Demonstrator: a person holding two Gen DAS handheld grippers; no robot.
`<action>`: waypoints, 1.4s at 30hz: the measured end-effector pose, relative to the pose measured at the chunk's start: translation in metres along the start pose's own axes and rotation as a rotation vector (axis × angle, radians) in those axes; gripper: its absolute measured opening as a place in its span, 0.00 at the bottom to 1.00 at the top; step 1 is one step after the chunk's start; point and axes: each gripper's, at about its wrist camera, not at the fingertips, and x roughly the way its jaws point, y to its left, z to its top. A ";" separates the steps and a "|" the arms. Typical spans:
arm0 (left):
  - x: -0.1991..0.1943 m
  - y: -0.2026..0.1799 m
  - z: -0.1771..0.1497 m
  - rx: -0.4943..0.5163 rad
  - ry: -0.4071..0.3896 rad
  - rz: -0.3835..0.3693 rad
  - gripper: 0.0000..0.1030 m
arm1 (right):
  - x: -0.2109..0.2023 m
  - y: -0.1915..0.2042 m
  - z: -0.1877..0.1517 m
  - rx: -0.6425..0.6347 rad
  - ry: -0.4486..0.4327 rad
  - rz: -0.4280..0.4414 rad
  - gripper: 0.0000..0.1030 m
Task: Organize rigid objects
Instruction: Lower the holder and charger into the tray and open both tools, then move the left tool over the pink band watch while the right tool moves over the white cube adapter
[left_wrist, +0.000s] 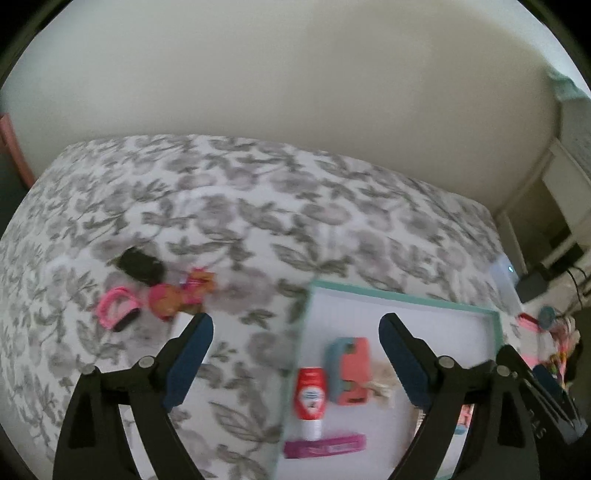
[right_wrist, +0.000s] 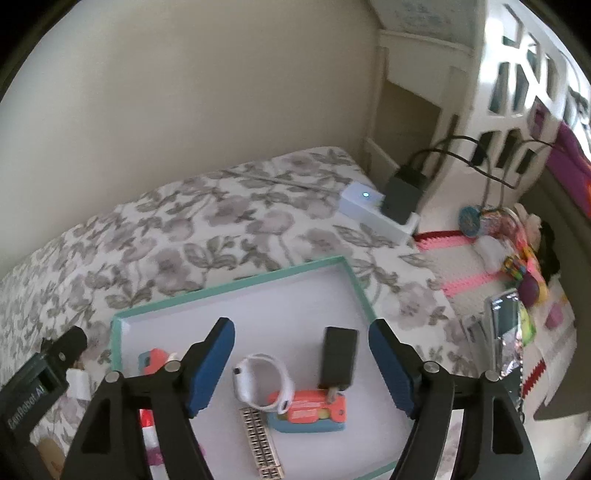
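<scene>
Both tools are over the flowered bedspread (left_wrist: 258, 192), angled down at the teal-rimmed tray (right_wrist: 236, 284).

Left gripper (left_wrist: 295, 354): jaws spread wide, nothing between the pads. Beyond its right finger and partly between the two lie a red-and-white tube (left_wrist: 309, 400), a coral and blue case (left_wrist: 349, 373) and a purple bar (left_wrist: 325, 445), all inside the tray. Outside the tray, past the tip of the left finger, three pieces are not yet sorted: a black object (left_wrist: 140, 266), a pink band (left_wrist: 117, 308) and an orange-pink toy (left_wrist: 181, 295). The view is smeared there, so the toy may be more than one item; I cannot say.

Right gripper (right_wrist: 301, 363): jaws also wide, holding nothing. Between its fingers on the tray floor sit a white smartwatch (right_wrist: 264, 386), a black charger block (right_wrist: 340, 356), a coral and blue clip-like piece (right_wrist: 308, 411) and a metal link strap (right_wrist: 260, 439).

Judgement: tray filling; the loose group on the bedspread is what remains.

Risks noted:
- The charger leans on the coral piece and the watch touches it; a right finger lowered here would likely knock one into another.
- The bedspread is soft, so pads closing on the pink band could pinch cloth and drag it.
- The tray sits on bedding; pressing on its rim could tip it and spill the contents.
- The two tools are close; the left reaching across could meet the right.
</scene>
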 end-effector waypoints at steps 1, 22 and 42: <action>0.000 0.007 0.001 -0.015 0.002 0.007 0.89 | 0.000 0.003 -0.001 -0.005 0.003 0.010 0.77; -0.007 0.129 0.012 -0.207 0.012 0.257 0.89 | 0.006 0.107 -0.033 -0.202 0.088 0.201 1.00; 0.014 0.237 0.013 -0.441 0.079 0.221 0.89 | 0.015 0.211 -0.067 -0.337 0.148 0.384 1.00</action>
